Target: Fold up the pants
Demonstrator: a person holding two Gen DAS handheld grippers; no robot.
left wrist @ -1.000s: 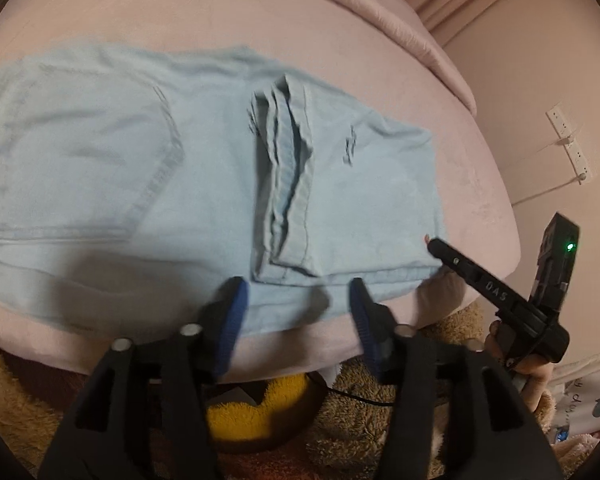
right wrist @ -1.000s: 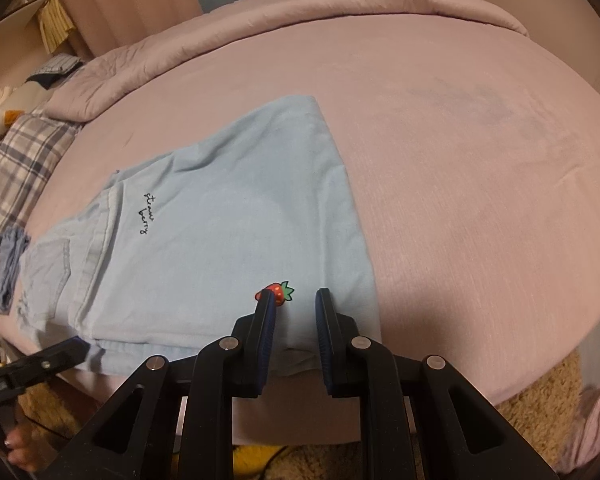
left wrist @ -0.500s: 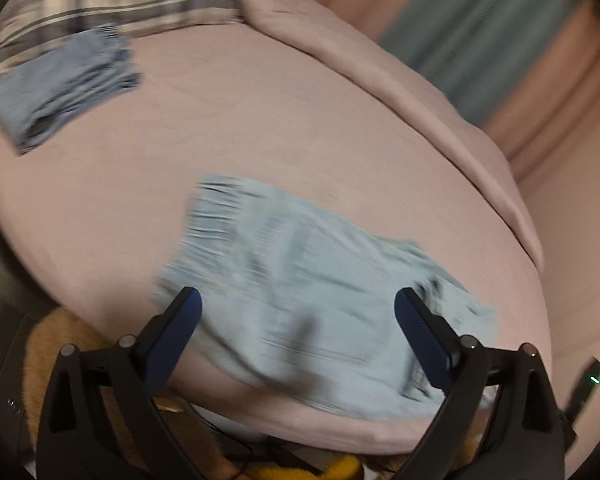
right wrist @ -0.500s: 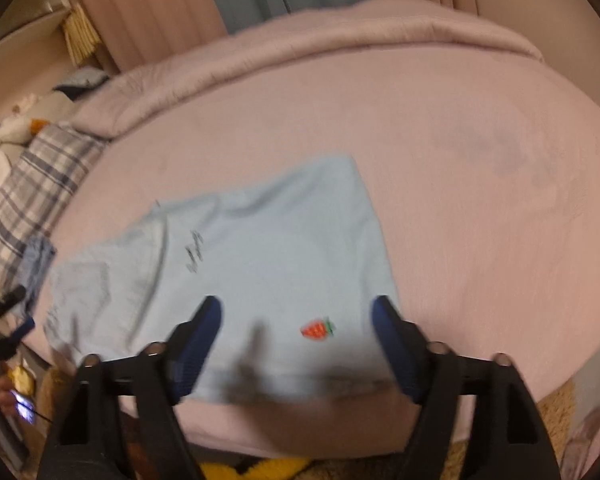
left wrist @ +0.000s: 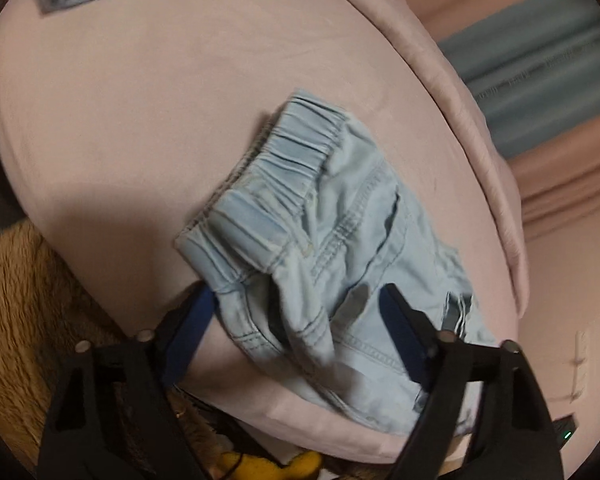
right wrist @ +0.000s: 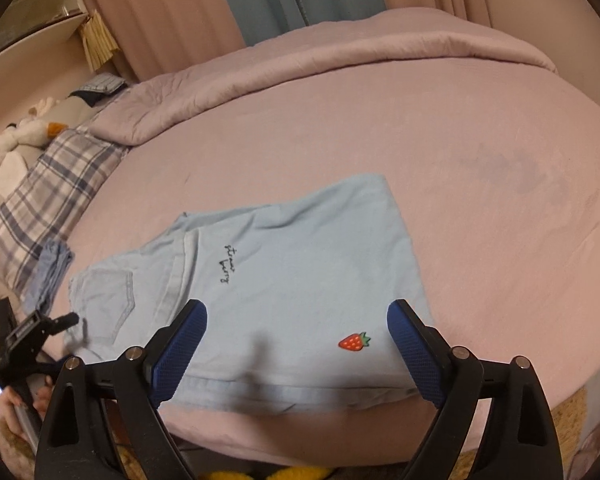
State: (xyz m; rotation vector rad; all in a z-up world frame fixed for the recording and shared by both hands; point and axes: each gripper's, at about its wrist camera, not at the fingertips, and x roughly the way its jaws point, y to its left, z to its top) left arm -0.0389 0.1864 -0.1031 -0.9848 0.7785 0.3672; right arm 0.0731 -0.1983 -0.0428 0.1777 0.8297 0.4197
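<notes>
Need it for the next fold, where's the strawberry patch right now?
In the right wrist view, the strawberry patch sits on the pants near the bed's front edge.

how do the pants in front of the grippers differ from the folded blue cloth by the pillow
The pants lie spread wide near the bed's front edge; the folded blue cloth is a small compact stack beside the plaid pillow. The pants are paler, with a strawberry patch; the cloth looks darker. Both rest on the pink bed.

The light-blue denim pants (right wrist: 300,280) with a strawberry patch (right wrist: 354,341) lie folded near the pink bed's (right wrist: 460,140) edge, elastic waistband (left wrist: 284,176) bunched.
</notes>
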